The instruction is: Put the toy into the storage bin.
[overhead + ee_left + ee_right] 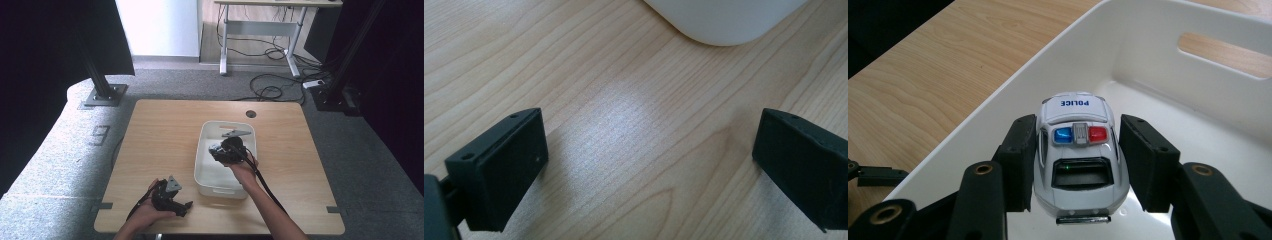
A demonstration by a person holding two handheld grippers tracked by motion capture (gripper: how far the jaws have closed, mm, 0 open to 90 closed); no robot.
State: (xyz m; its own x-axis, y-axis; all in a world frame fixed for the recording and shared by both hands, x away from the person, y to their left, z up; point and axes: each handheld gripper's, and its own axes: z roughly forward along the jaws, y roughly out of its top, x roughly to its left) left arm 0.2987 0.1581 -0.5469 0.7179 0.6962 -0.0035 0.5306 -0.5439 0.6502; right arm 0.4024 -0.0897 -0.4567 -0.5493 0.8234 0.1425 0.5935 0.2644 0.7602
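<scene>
So the right gripper [1075, 165] has a toy police car [1078, 150] pinched between its jaws, one pad on each side door, and it's hanging inside the white bin [201, 150] just above the floor of it. Looks to me like the drop-off step: car's basically where it goes. Next move is probably just lowering it a touch and letting go so it lands on its wheels. The left gripper [172, 200] sits spread wide with nothing in it, low over the table [160, 130] near the bin's corner.
</scene>
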